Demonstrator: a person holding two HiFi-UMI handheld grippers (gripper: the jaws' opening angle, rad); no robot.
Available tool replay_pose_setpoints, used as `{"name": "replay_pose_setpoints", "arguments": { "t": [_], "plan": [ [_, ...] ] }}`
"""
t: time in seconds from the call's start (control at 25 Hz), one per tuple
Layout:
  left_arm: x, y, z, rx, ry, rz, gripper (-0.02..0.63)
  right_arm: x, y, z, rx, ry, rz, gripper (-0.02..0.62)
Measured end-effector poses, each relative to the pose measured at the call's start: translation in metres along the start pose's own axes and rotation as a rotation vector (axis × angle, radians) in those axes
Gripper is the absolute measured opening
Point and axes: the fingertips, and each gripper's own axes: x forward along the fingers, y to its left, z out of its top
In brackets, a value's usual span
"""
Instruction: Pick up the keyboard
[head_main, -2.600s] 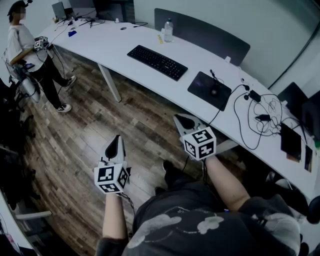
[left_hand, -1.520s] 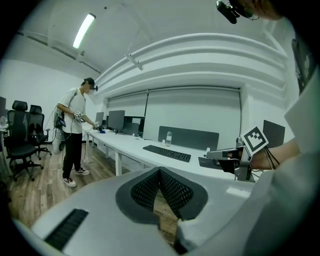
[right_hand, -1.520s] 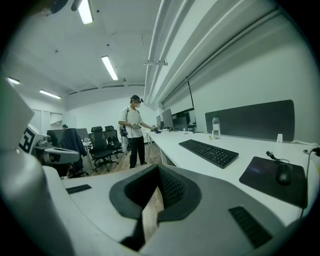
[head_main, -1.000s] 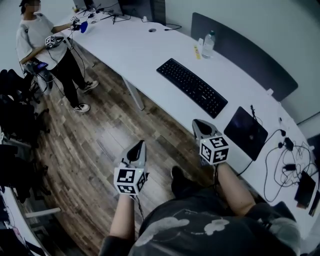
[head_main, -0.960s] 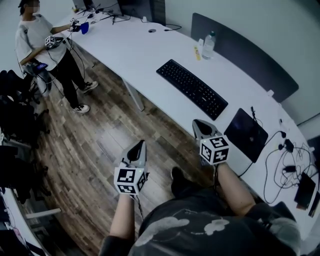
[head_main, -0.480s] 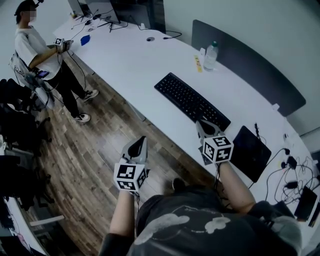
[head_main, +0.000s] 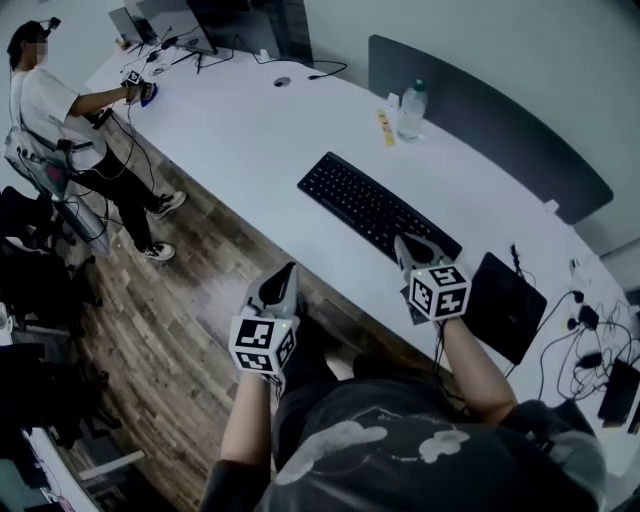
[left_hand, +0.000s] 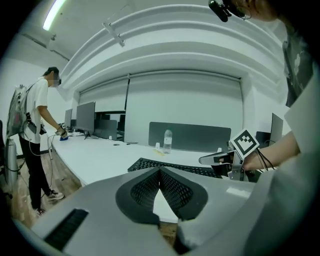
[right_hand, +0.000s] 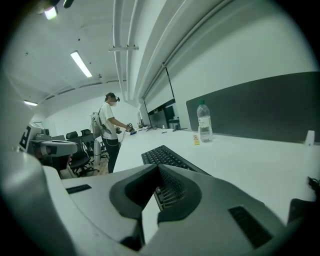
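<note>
Keyboard: black, flat on the white desk, centre of the head view, untouched. Right gripper: jaws pressed together, empty, at the keyboard's lower-right end. Left gripper: jaws likewise together, empty, lower centre, off the desk over the floor. Hazards, as judged: closed jaws would only push the thin board along the desk, and a grip at one end alone may tip it. Container: one capped water bottle, upper centre beyond the keyboard; its fill cannot be made out.
</note>
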Motion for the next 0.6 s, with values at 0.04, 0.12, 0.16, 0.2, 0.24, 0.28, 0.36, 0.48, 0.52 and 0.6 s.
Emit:
{"name": "replay_pose_setpoints", "arguments": {
  "t": [0.04, 0.12, 0.16, 0.2, 0.24, 0.28, 0.36, 0.48, 0.52, 0.6],
  "plan": [
    [0.008, 0.003, 0.002, 0.005, 0.001, -0.019, 0.002, 0.003, -0.003, 0.001, 0.004, -0.001, -0.014, 0.002],
    [0.026, 0.01, 0.006, 0.014, 0.003, -0.059, 0.002, 0.009, -0.012, 0.004, 0.011, -0.004, -0.048, 0.002],
    [0.036, 0.013, 0.009, 0.018, 0.004, -0.08, 0.003, 0.012, -0.017, 0.005, 0.017, -0.004, -0.068, 0.002],
    [0.046, 0.016, 0.011, 0.022, 0.006, -0.104, 0.003, 0.014, -0.022, 0.007, 0.024, -0.004, -0.089, 0.002],
    [0.056, 0.019, 0.014, 0.028, 0.011, -0.13, 0.003, 0.016, -0.027, 0.008, 0.031, -0.004, -0.11, 0.002],
    [0.067, 0.021, 0.016, 0.038, 0.017, -0.16, 0.003, 0.018, -0.032, 0.009, 0.036, -0.002, -0.13, 0.002],
    [0.089, 0.024, 0.02, 0.069, 0.038, -0.231, 0.003, 0.021, -0.042, 0.012, 0.043, 0.0, -0.175, 0.002],
    [0.123, 0.028, 0.025, 0.129, 0.077, -0.338, 0.003, 0.025, -0.057, 0.019, 0.074, -0.008, -0.256, 0.002],
    [0.134, 0.03, 0.026, 0.151, 0.094, -0.366, 0.003, 0.028, -0.061, 0.022, 0.089, -0.015, -0.279, 0.002],
    [0.155, 0.032, 0.024, 0.202, 0.131, -0.427, 0.003, 0.031, -0.067, 0.027, 0.115, -0.03, -0.324, 0.002]
  ]
}}
